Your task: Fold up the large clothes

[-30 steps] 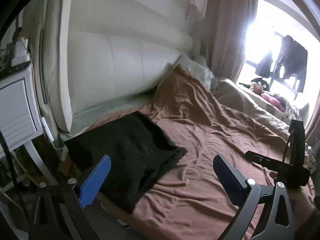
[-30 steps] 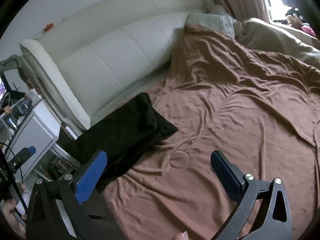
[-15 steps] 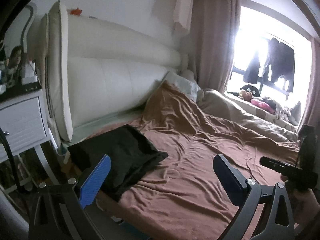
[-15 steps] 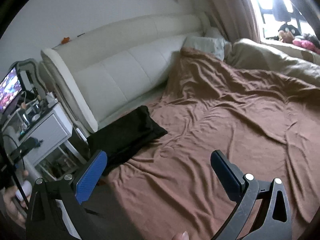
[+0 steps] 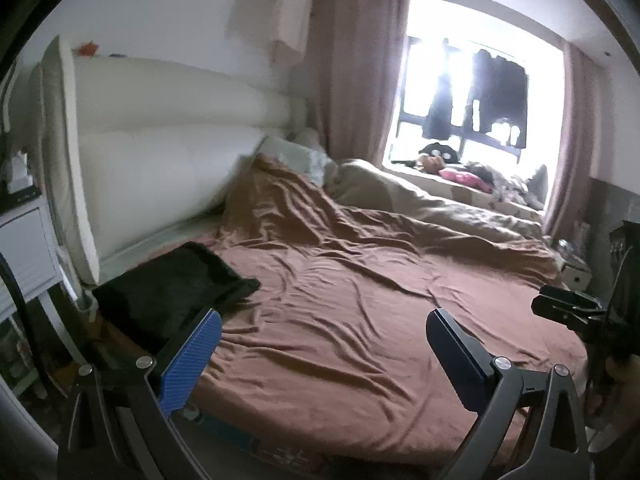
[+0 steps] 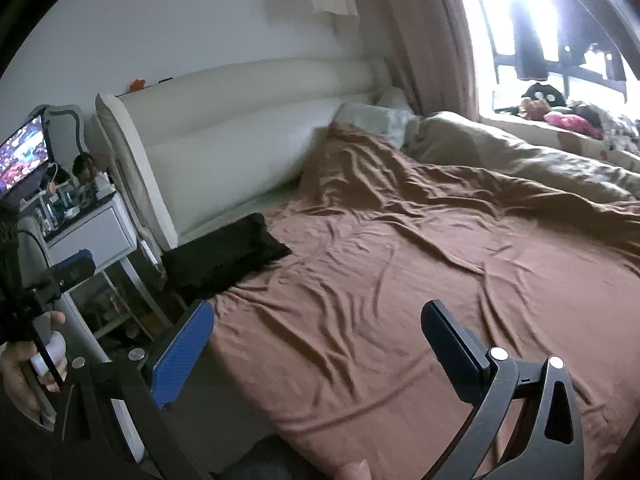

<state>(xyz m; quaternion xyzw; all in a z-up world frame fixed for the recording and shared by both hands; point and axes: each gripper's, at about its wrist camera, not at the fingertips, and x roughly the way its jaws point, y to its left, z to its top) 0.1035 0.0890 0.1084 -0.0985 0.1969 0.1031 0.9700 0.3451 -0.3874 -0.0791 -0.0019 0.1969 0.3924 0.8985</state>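
Note:
A folded black garment (image 5: pixel 172 288) lies at the near left corner of the bed, on the brown sheet (image 5: pixel 360 304), close to the white headboard (image 5: pixel 160 168). It also shows in the right wrist view (image 6: pixel 228 256). My left gripper (image 5: pixel 320 352) is open and empty, held above the bed's near edge, to the right of the garment. My right gripper (image 6: pixel 316 344) is open and empty, also above the near edge, well back from the garment.
A white nightstand (image 6: pixel 96 232) with clutter and a lit screen (image 6: pixel 24 156) stands left of the bed. A beige duvet (image 5: pixel 432 204) and pillow (image 5: pixel 300 156) lie at the far side. The window sill (image 5: pixel 472 172) holds toys and clothes.
Both grippers have pulled back and risen away from the black garment, so it looks smaller and more of the room and window shows. The garment lies still.

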